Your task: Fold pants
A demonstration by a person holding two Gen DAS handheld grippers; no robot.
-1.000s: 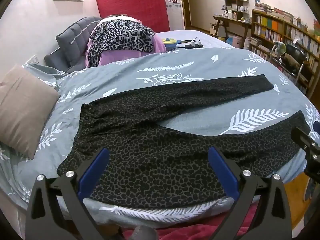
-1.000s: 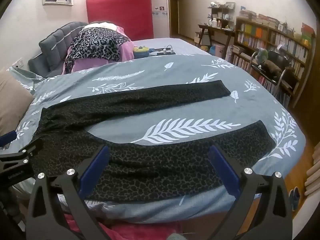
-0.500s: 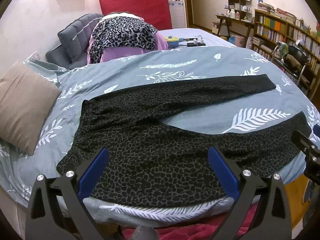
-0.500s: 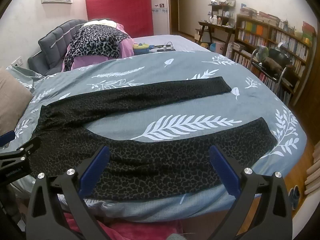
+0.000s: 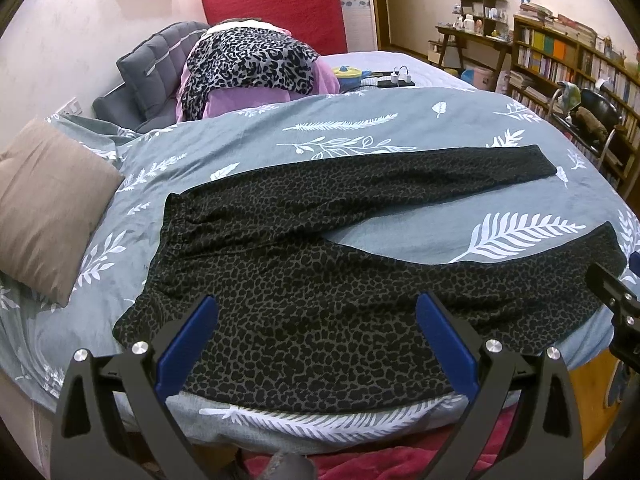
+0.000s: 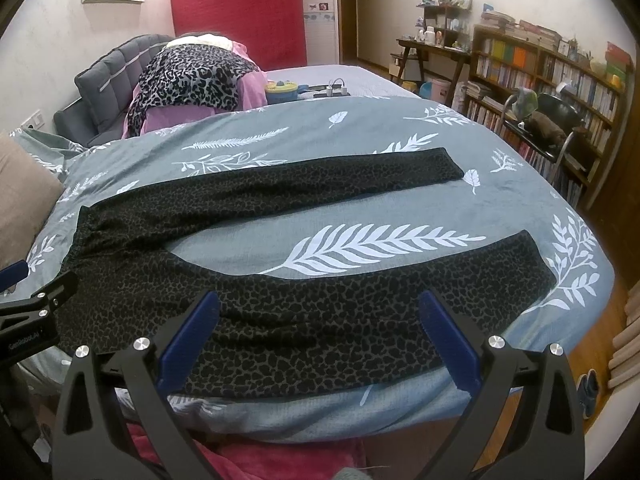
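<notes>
dark leopard-print pants (image 5: 320,280) lie flat on the grey leaf-patterned bedspread (image 5: 360,136), one pair, two legs splayed apart, just beyond both claws. left gripper (image 5: 316,344) and right gripper (image 6: 318,340) both gape, holding nothing. only the left view shows the whole tan pillow (image 5: 48,204).

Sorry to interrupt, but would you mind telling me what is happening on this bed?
A person holds a gripper in each hand over dark leopard-print pants spread flat on a grey leaf-print duvet. The legs are splayed apart, waistband towards the beige pillow. The left gripper and right gripper are both open above the near leg and seat, touching nothing. No fold has been made yet.
</notes>
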